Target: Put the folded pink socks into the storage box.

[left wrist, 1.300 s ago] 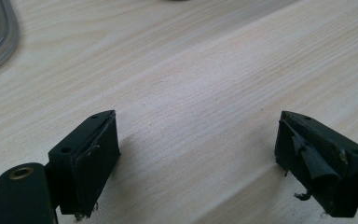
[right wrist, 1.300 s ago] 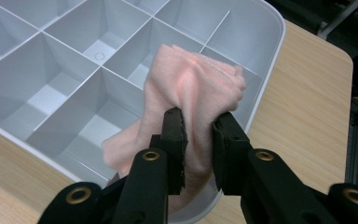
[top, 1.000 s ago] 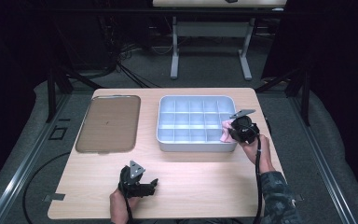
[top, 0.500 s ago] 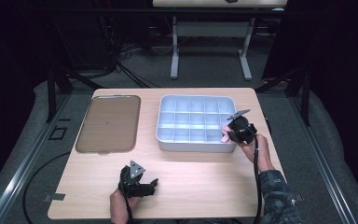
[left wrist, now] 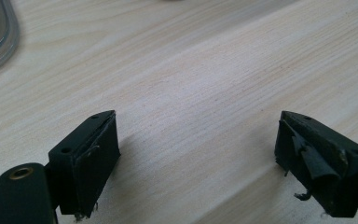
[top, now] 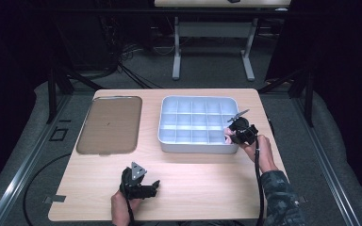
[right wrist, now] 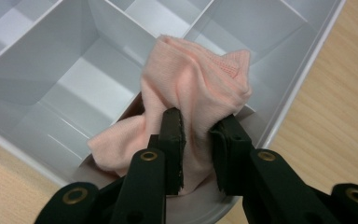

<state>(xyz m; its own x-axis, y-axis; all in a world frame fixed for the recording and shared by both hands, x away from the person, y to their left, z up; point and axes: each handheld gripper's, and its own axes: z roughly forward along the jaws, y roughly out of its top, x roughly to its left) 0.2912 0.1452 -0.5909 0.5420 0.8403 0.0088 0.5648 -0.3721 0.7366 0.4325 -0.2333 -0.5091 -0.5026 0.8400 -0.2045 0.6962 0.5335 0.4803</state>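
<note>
**Inspector A:** Cloth (right wrist: 200,79), pink and knitted, is found pinched between the jaws of the right gripper (right wrist: 196,154). The jaws are drawn nearly together, with only the bunched fabric between the pads. The bulk of the cloth is seen above and ahead of the fingertips, hanging over the near right corner compartment of the divided tray (right wrist: 65,88).

**Inspector B:** Position confirmed from the high view. The right gripper (top: 232,136) is placed at the tray's (top: 169,141) near right corner, and a pink patch is visible at its tip, just inside the rim. Can the cloth's long axis be stated?

**Inspector A:** It cannot be stated with confidence; the cloth is crumpled. One loose flap is spread toward the near wall, and another fold is draped across the partition beyond the jaws.

**Inspector B:** And the left gripper (top: 154,186)?

**Inspector A:** It is held low over the bare table (left wrist: 205,70) near the front edge, well apart from the tray. Its jaws are spread wide and nothing is held between them.

**Inspector B:** The right hand is therefore judged the only one placed to act. The coming move is judged to depend on the compartment lying directly below the cloth, so a short descent and a release would be required.
</note>
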